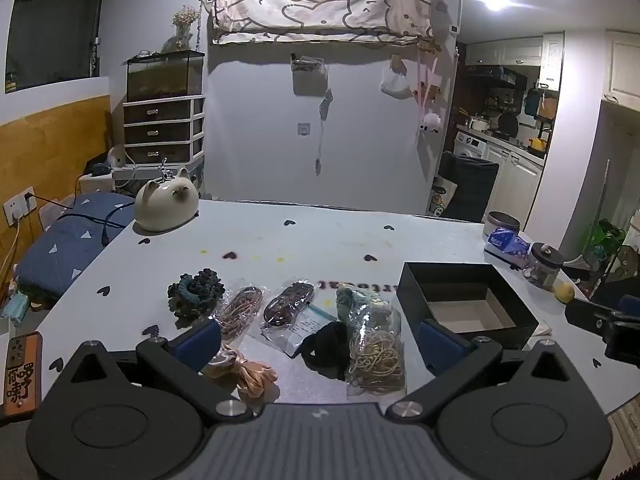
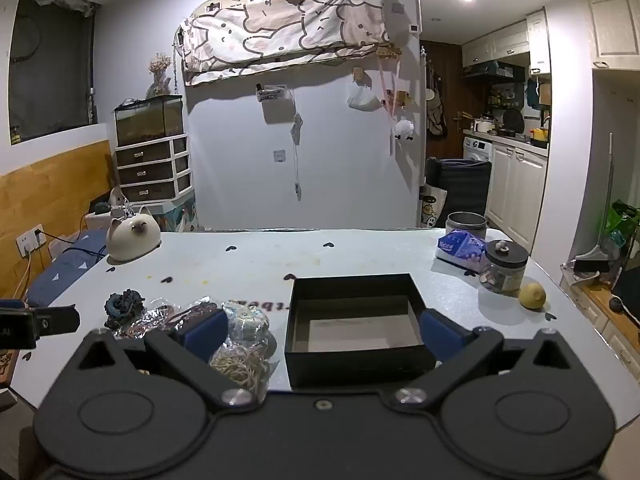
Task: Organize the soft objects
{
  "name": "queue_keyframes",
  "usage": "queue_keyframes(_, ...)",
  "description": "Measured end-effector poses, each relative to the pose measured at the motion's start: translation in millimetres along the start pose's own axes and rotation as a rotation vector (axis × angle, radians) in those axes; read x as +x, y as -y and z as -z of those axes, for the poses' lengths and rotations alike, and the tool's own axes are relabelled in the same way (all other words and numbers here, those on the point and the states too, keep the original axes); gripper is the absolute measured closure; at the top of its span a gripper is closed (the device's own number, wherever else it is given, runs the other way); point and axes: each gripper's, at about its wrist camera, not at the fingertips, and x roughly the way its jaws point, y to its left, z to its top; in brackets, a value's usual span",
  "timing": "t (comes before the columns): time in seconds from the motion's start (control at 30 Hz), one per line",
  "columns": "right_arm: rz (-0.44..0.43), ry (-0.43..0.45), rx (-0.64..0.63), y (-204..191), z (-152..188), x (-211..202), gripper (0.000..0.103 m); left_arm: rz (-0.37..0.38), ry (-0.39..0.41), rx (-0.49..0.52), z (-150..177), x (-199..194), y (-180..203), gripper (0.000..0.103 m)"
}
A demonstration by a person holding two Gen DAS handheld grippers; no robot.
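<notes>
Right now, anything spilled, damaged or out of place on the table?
Nothing spilled or broken. The hair-tie bags and scrunchies lie loose beside the black box, which holds none of them yet. Faint yellowish stains mark the tabletop. Both grippers, left and right, are open and hold nothing.

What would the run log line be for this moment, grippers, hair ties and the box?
left gripper: open, above hair-tie bags | right gripper: open, facing black box | box: holds no soft items | items: all on table

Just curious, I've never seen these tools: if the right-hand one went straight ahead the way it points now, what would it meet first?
Most likely the black box: it sits directly between the open right gripper fingers, its near wall closest. Exact depth is unclear.
</notes>
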Motion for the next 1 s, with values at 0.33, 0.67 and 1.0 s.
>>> queue_keyframes(0.33, 0.0, 0.0, 0.007, 1.1, 0.1, 1.5, 0.0, -0.001, 0.004, 0.0, 0.1, 0.0, 0.0, 0.0)
queue_keyframes(0.67, -0.002, -0.001, 0.004, 1.7, -0.6, 2.7, 0.0, -0.002, 0.004, 0.0, 0.0, -0.1, 0.0, 0.0)
queue_keyframes(1.0, -0.002, -0.003, 0.005, 2.0, -0.7, 2.3, 0.0, -0.001, 0.004, 0.0, 0.2, 0.0, 0.1, 0.0)
